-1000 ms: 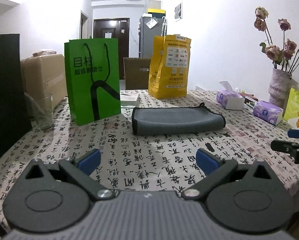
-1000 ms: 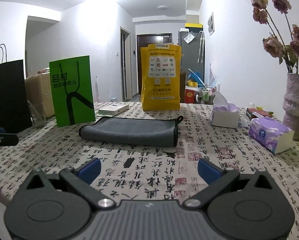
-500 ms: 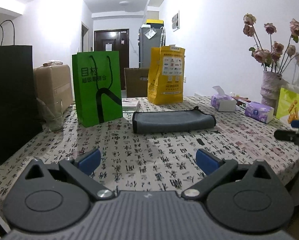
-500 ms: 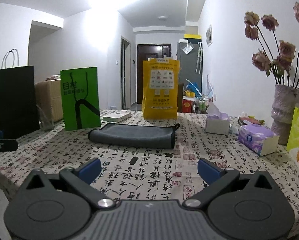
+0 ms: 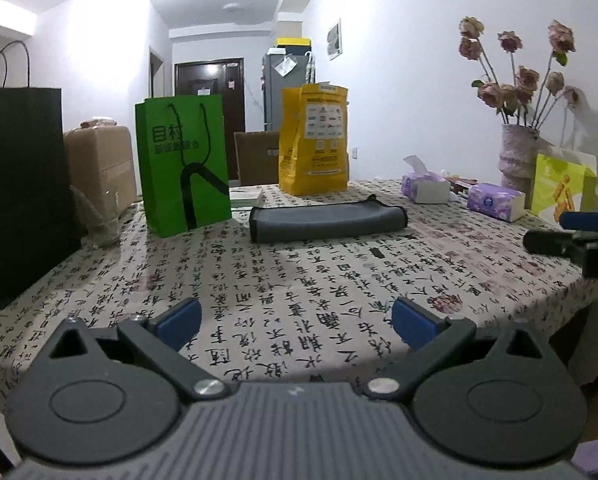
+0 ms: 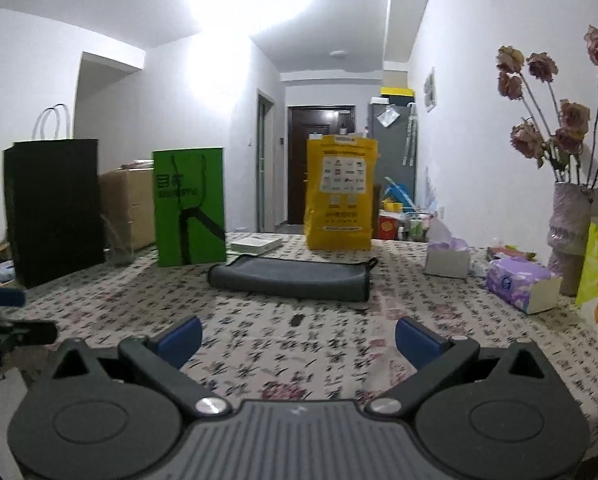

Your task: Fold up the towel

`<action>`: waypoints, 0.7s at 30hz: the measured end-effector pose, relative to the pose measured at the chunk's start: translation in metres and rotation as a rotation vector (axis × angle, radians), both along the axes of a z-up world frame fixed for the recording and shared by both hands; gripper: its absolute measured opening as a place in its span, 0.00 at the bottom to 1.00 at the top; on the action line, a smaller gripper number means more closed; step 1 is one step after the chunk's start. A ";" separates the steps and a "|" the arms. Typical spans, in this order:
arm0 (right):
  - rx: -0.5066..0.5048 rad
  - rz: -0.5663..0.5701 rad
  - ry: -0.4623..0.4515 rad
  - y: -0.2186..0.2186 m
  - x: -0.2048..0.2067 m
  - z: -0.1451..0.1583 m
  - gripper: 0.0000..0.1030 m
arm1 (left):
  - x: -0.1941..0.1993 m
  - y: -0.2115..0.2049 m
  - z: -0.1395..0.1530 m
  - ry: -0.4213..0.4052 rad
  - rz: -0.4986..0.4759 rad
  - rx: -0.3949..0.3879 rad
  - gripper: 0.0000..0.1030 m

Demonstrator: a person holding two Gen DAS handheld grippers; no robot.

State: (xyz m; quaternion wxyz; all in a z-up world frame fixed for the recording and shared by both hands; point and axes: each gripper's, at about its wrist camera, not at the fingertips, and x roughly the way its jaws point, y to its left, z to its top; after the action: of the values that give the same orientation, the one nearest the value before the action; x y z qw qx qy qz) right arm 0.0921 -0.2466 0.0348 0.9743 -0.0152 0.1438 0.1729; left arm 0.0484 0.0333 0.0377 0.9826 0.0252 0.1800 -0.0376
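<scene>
Above the near edge of the tabletop (image 5: 299,280), the left gripper (image 5: 297,322) hangs with jaws spread wide and empty. A folded grey towel (image 5: 327,222) lies toward the far edge, between a green bag (image 5: 183,164) and tissue boxes (image 5: 495,202). The right gripper (image 6: 299,338) is likewise wide open, holding nothing.

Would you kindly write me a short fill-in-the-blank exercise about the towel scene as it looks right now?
1. The folded towel on the table is ____ in colour.
2. The left tongs and the right tongs are both ____, holding nothing.
3. The paper bag standing beside the towel's left end is ____.
4. The vase at the table's right side holds dried ____.

Missing words: grey; open; green; roses
</scene>
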 end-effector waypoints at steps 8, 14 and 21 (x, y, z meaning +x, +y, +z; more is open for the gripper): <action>0.036 0.043 0.024 0.004 -0.023 -0.015 1.00 | -0.014 -0.012 -0.017 0.033 -0.034 -0.017 1.00; 0.093 0.010 0.063 -0.001 -0.037 -0.023 1.00 | -0.025 -0.014 -0.023 0.048 -0.034 -0.031 1.00; 0.116 -0.014 0.076 -0.007 -0.046 -0.022 1.00 | -0.038 -0.010 -0.021 0.040 -0.012 -0.053 1.00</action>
State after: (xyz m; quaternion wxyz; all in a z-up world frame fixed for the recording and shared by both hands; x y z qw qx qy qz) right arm 0.0460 -0.2535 0.0125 0.9686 0.0487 0.1703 0.1744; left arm 0.0104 0.0231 0.0170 0.9789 -0.0003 0.1985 -0.0486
